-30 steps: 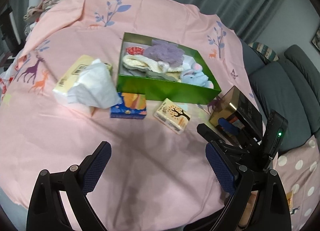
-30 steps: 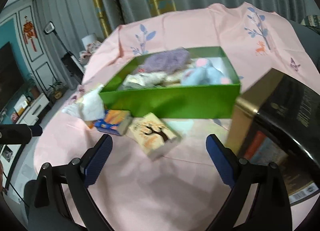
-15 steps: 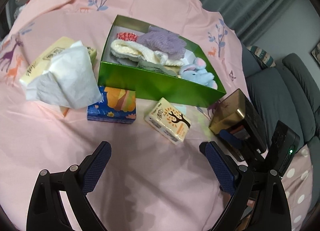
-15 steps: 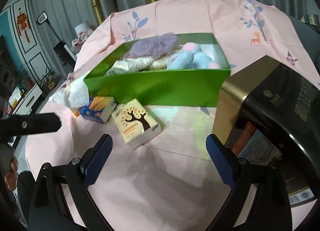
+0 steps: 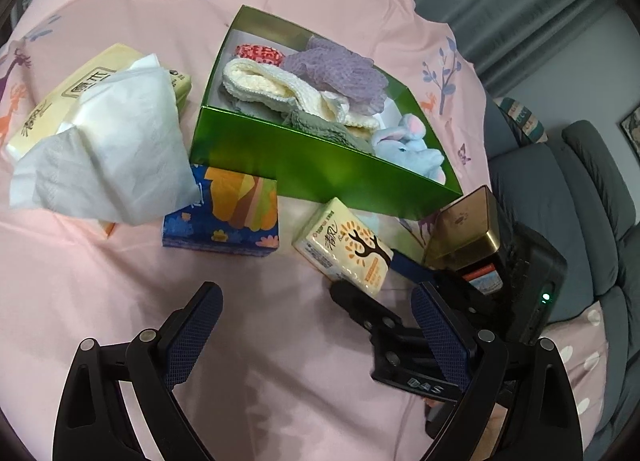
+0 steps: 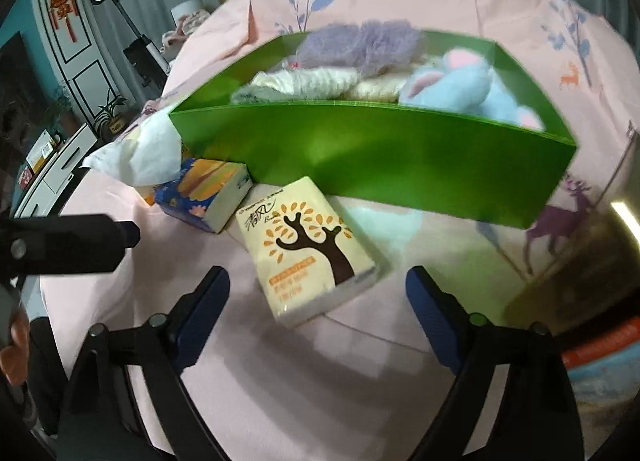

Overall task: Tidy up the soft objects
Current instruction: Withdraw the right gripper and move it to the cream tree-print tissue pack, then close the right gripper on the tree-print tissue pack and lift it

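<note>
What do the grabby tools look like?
Each tool has two black plastic arms with silver screws, tipped by dark blue bumpy pads. The left tool and right tool look alike. The right one's body carries a small green light.

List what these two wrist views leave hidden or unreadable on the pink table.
- Green box floor, left wrist view: covered by the soft items piled inside.
- Gold-topped dark box, left wrist view: its lower part sits behind the right gripper.
- Same box, right wrist view: blurred and cut off by the right edge.
- Large tissue pack, left wrist view: much of its top is covered by the pulled-out tissue.
</note>
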Demonstrator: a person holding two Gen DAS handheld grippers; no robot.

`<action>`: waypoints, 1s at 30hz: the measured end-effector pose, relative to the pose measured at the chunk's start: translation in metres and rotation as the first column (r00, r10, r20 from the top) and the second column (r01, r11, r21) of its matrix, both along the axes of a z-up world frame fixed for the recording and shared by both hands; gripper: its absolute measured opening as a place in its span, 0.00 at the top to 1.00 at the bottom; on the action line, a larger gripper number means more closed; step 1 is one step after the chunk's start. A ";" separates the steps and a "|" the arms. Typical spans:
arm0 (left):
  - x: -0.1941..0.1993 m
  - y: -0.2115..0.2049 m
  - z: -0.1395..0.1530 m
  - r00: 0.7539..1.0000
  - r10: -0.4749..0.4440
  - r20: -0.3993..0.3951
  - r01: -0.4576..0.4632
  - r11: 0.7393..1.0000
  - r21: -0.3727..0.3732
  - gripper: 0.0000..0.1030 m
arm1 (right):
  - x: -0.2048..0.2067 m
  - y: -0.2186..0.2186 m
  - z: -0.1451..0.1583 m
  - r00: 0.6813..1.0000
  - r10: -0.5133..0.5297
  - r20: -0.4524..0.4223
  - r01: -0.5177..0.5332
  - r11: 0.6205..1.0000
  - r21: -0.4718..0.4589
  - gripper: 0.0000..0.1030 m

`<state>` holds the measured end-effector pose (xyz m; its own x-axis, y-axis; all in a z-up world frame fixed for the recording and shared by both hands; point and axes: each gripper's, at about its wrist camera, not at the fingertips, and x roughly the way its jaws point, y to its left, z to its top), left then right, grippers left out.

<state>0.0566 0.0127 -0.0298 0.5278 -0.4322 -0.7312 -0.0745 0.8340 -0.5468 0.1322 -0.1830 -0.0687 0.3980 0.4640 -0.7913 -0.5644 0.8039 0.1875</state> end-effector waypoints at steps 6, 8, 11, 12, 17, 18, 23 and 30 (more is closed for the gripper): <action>0.008 -0.002 -0.005 1.000 -0.016 -0.011 0.016 1.000 -0.023 0.07 | -0.011 0.000 0.005 0.998 0.067 -0.017 -0.066 0.997 0.042 0.46; 0.009 -0.005 -0.007 0.999 -0.026 -0.019 0.025 0.999 -0.034 0.07 | -0.021 0.000 0.009 0.993 0.111 -0.035 -0.108 0.991 0.080 0.46; 0.006 -0.009 -0.009 0.999 -0.047 -0.020 0.046 0.998 -0.052 0.08 | -0.038 0.002 0.011 0.988 0.154 -0.032 -0.151 0.986 0.077 0.46; 0.005 -0.011 -0.010 0.998 -0.057 -0.022 0.055 0.997 -0.051 0.08 | -0.041 0.003 0.009 0.986 0.162 -0.045 -0.159 0.985 0.071 0.45; 0.003 -0.021 -0.020 0.995 -0.082 -0.060 0.081 0.996 -0.024 0.08 | -0.048 0.007 0.006 0.982 0.182 -0.059 -0.179 0.983 0.048 0.39; 0.002 -0.023 -0.022 0.994 -0.085 -0.067 0.085 0.996 -0.013 0.10 | -0.048 0.006 0.005 0.981 0.183 -0.062 -0.180 0.982 0.050 0.37; 0.001 -0.026 -0.029 0.993 -0.090 -0.080 0.090 0.996 -0.001 0.40 | -0.050 -0.001 0.007 0.985 0.169 -0.040 -0.168 0.986 0.011 0.33; 0.001 -0.031 -0.030 0.992 -0.100 -0.078 0.103 0.994 0.046 0.48 | -0.049 0.002 0.006 0.981 0.192 -0.003 -0.192 0.980 -0.055 0.43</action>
<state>0.0576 -0.0183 -0.0602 0.4256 -0.4431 -0.7890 -0.0276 0.8652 -0.5007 0.0830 -0.1805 -0.0625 0.3074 0.4878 -0.8171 -0.7097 0.6895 0.1446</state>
